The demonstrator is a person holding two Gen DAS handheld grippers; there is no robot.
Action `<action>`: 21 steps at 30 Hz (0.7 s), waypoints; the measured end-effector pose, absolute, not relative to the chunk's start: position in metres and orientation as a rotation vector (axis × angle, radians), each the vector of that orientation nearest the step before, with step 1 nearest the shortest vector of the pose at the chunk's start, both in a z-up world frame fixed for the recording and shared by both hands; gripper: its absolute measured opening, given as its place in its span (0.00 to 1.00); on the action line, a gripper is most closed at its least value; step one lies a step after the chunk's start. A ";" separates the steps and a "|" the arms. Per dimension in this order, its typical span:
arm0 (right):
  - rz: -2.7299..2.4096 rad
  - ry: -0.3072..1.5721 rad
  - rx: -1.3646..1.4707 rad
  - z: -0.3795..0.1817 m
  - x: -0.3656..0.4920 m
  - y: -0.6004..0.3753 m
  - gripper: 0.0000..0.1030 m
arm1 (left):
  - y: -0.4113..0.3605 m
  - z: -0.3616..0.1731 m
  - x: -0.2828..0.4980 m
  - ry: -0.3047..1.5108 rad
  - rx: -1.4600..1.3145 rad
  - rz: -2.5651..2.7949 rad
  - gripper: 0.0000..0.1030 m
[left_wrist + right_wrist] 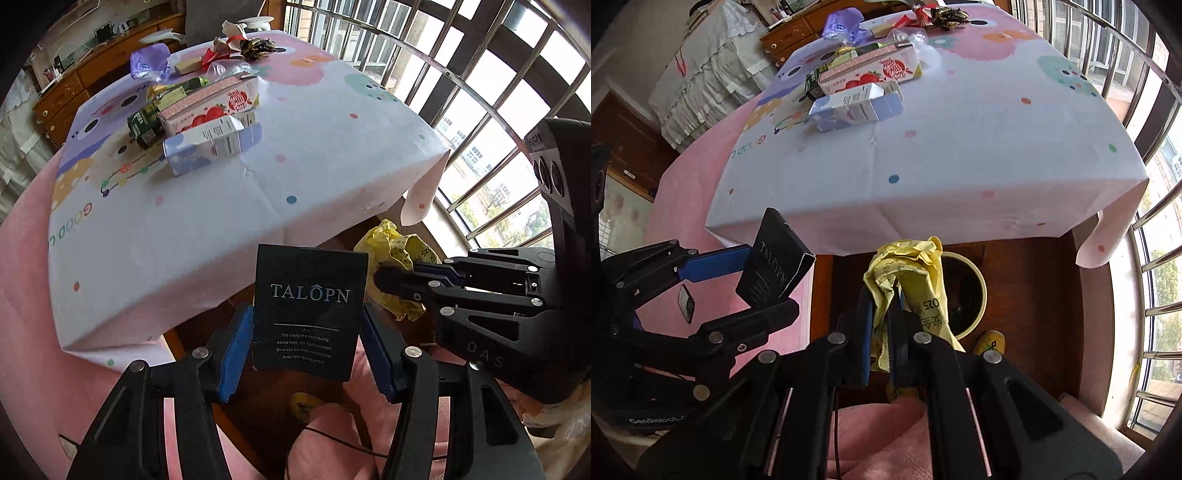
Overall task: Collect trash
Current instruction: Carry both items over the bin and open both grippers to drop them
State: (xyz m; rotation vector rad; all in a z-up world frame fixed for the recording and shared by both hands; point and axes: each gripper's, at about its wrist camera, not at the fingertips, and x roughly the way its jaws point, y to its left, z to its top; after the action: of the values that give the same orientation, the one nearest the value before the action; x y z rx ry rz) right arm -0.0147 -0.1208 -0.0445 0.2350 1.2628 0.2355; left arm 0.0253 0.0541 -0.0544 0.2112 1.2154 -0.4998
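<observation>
Here the right gripper [882, 328] clenches crumpled yellow paper [908, 273] above the bin [979, 295]; the left gripper's [306, 332] loosely pinched black sock box [308, 310] could miss it

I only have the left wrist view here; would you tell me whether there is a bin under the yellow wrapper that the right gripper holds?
Observer: Yes. The right wrist view shows a round cream-rimmed bin on the floor, just beyond the yellow wrapper.
Operator: Thank you. Is the right gripper firmly on the wrapper?
Observer: The right gripper is shut on its crumpled lower part; the rest sticks up past the fingertips.
Operator: And how does my black box look from there?
Observer: The black box sits tilted in the left gripper, left of the bin, not over it.
</observation>
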 end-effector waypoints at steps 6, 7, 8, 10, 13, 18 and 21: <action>0.206 1.339 0.282 -0.110 -0.030 -0.127 0.04 | 0.056 -0.118 0.015 1.280 0.124 -0.433 0.56; 0.200 1.345 0.297 -0.125 -0.030 -0.130 0.04 | 0.055 -0.132 0.015 1.287 0.111 -0.423 0.56; 0.193 1.352 0.311 -0.142 -0.029 -0.134 0.04 | 0.054 -0.148 0.016 1.292 0.103 -0.413 0.56; 0.176 1.375 0.338 -0.179 -0.027 -0.140 0.04 | 0.051 -0.182 0.018 1.299 0.090 -0.388 0.56; 0.149 1.402 0.367 -0.237 -0.021 -0.147 0.05 | 0.047 -0.237 0.025 1.334 0.042 -0.356 0.56; 0.135 1.416 0.394 -0.319 -0.009 -0.153 0.05 | 0.041 -0.314 0.037 1.333 -0.020 -0.320 0.58; 0.122 1.421 0.418 -0.354 -0.001 -0.160 0.06 | 0.040 -0.353 0.046 1.360 -0.045 -0.301 0.60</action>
State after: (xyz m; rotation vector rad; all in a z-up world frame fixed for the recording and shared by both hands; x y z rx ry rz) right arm -0.0008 -0.1600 -0.3540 0.4184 1.4210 0.1215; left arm 0.0464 0.0401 -0.3533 -0.0447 1.3597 -0.3014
